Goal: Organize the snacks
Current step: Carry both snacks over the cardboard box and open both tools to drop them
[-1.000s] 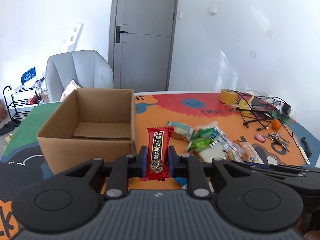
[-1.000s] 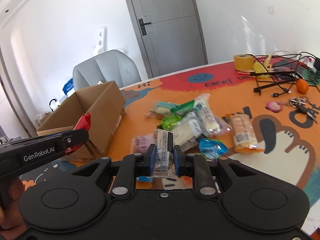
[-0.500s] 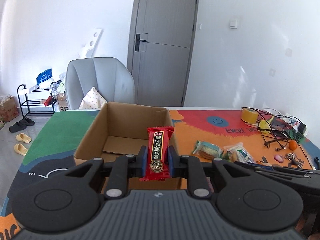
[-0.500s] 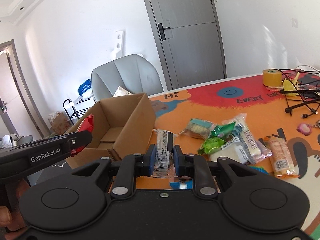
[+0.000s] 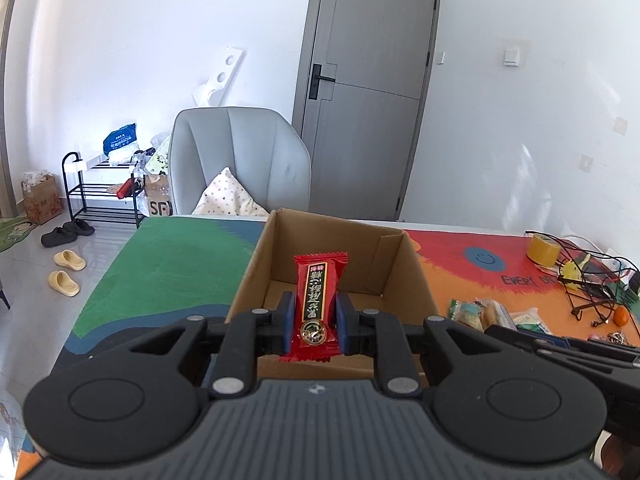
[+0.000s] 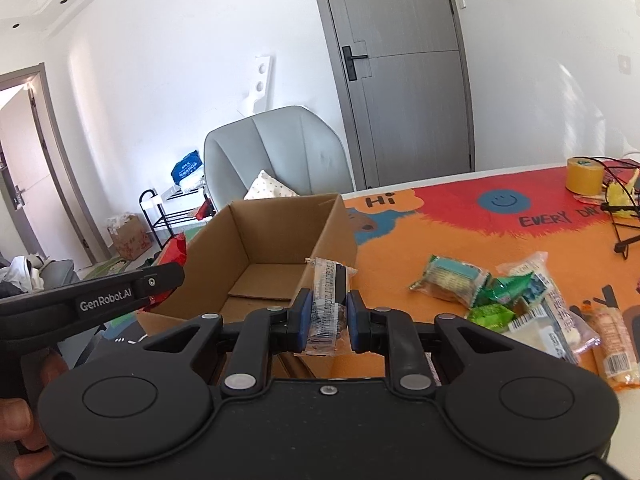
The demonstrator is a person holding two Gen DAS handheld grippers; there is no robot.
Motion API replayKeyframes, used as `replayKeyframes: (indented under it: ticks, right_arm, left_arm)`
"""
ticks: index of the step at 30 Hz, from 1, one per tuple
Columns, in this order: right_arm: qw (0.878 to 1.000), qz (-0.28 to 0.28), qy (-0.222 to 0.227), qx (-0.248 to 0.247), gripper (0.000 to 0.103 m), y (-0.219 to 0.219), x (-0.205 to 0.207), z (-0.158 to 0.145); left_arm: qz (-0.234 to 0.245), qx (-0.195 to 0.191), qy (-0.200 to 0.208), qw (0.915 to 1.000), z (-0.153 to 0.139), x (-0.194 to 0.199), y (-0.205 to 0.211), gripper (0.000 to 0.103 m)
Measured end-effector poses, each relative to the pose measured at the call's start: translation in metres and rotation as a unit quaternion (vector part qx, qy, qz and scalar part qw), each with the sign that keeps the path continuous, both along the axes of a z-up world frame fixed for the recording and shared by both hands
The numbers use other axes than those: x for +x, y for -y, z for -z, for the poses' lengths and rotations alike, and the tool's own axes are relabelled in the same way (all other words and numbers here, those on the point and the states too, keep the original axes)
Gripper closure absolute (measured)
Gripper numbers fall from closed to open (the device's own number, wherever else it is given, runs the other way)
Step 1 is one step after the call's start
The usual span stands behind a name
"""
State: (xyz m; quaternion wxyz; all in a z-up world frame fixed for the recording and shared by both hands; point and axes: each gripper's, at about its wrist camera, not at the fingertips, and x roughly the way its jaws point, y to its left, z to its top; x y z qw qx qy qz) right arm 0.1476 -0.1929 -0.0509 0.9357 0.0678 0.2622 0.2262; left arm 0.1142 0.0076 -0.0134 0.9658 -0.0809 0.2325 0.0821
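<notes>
My left gripper (image 5: 316, 326) is shut on a red snack bar (image 5: 318, 296) and holds it upright over the near side of an open cardboard box (image 5: 396, 256). My right gripper (image 6: 327, 322) is shut on a clear-wrapped dark snack (image 6: 328, 300), just to the right of the box (image 6: 332, 236) near its front corner. The left gripper also shows in the right wrist view (image 6: 172, 276), with the red wrapper sticking up. Loose snack packets (image 6: 492, 292) lie in a heap on the mat to the right of the box.
The table has a colourful mat (image 6: 440, 216). A yellow tape roll (image 6: 584, 174), cables (image 5: 588, 280) and a small orange (image 5: 620, 315) are at the far right. A grey chair (image 5: 236, 160) stands behind the table, with a shoe rack (image 5: 100, 196) on the floor at left.
Both grippers have moved left toward the box with their snacks. The left one now holds the red bar above the box opening; the right one has come up beside the box.
</notes>
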Motion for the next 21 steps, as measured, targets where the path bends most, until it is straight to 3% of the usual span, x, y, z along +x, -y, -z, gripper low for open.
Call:
replayKeyframes:
  ticks: [18,21]
  right_arm:
    - [1.000,-0.020,0.000,0.018,0.083,-0.031,0.026,-0.006]
    - [0.999,-0.023,0.000,0.030,0.080,-0.035,0.030,-0.009]
  left_arm:
    - [-0.042,-0.014,-0.004,0.9990,-0.005,-0.007,-0.035,0.079]
    - [-0.050,-0.019,-0.006,0.9985,-0.005,-0.011,-0.040,0.073]
